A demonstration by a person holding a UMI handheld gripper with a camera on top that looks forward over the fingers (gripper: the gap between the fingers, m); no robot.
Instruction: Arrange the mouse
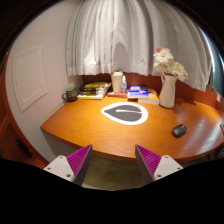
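Observation:
A dark computer mouse (179,130) lies on the orange wooden table (90,125), toward its right side, well beyond my fingers. A white mouse pad with a dark oval middle (125,113) lies at the table's centre, left of the mouse. My gripper (112,162) is open and empty, with its purple pads wide apart, held off the table's near edge and above the floor. Nothing stands between the fingers.
A white vase with pale flowers (168,88) stands at the back right. Books (93,91), a white container (118,82) and small items line the table's back edge. White curtains (130,35) hang behind. The table's near edge curves just ahead of the fingers.

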